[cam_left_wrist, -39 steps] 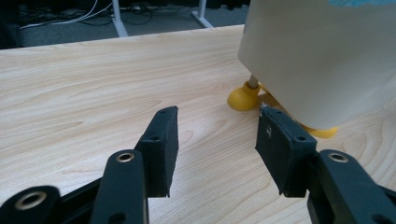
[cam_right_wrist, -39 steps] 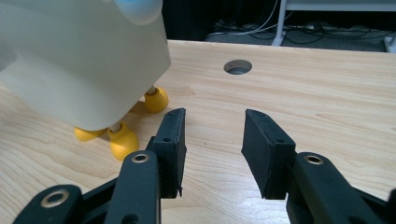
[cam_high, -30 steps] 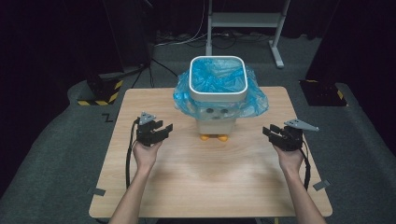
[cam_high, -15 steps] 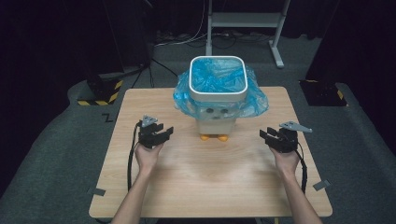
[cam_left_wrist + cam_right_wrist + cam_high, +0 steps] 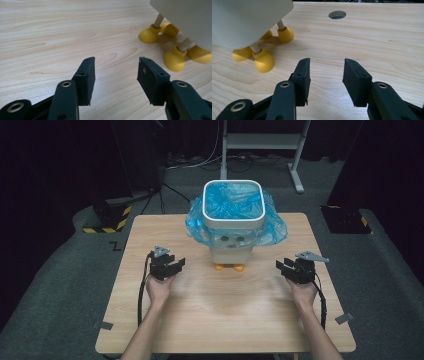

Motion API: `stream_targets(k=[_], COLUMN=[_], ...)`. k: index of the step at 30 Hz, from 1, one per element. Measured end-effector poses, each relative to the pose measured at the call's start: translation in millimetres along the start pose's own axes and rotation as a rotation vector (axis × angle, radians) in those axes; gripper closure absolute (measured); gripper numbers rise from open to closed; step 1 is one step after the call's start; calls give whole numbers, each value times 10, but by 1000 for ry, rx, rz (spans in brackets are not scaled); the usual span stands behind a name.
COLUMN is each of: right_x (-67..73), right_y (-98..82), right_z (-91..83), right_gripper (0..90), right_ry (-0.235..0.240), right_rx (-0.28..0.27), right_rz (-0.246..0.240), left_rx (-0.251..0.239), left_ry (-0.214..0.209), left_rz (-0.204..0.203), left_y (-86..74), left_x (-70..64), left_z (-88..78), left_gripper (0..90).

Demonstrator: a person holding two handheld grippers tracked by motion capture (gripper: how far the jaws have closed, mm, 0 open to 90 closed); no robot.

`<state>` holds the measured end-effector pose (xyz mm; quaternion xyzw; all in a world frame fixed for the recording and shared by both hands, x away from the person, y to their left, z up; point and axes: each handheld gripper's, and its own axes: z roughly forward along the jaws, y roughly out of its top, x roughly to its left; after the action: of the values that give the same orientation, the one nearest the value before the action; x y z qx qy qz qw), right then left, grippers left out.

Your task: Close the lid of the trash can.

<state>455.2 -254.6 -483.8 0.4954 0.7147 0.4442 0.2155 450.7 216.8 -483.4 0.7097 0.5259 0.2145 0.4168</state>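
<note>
A white square bin (image 5: 233, 215) on yellow duck feet (image 5: 230, 267) stands at the middle back of the wooden table (image 5: 225, 320). A blue plastic liner (image 5: 272, 227) is folded over its rim. My left gripper (image 5: 172, 265) hovers low to the bin's left, open with nothing between its jaws. My right gripper (image 5: 285, 267) hovers to the bin's right, also open and holding nothing. In the left gripper view, the left gripper (image 5: 116, 65) points at bare wood, with the feet (image 5: 175, 60) at the right. In the right gripper view, the right gripper (image 5: 326, 66) has the feet (image 5: 263, 62) at its left.
A round hole (image 5: 337, 14) is cut in the tabletop beyond the right gripper. Behind the table stands a white metal stand (image 5: 260, 142). A yellow-and-black striped block (image 5: 107, 222) lies on the floor at left, and a dark box (image 5: 345, 217) at right.
Both grippers have sunk a little toward the tabletop, and the right one has drifted slightly inward. The bin has not moved.
</note>
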Motion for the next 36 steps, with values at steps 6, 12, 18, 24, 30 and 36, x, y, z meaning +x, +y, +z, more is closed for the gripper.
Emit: stream_targets(k=[6, 12, 18, 24, 30, 36], right_x=[-19, -36, -47, -35, -44, -54], right_y=[-45, -97, -141, -170, -202, -220], right_z=[55, 104, 159, 225, 290, 326], right_gripper=[567, 566, 566, 565, 559, 556], right_ry=[-17, -28, -40, -40, -49, -60], right_rx=[23, 24, 48, 58, 75, 86], right_rz=[-8, 1, 0, -6, -7, -13], left_rx=[8, 21, 38, 54, 71, 77], left_ry=[-1, 11, 14, 28, 47, 59], left_rz=[2, 11, 34, 46, 47, 54], left_y=[-23, -46, -83, -123, -164, -179], left_x=[-3, -15, -57, -53, -28, -25], left_z=[64, 126, 208, 258, 306, 343], left_gripper=[484, 484, 483, 481, 480, 478])
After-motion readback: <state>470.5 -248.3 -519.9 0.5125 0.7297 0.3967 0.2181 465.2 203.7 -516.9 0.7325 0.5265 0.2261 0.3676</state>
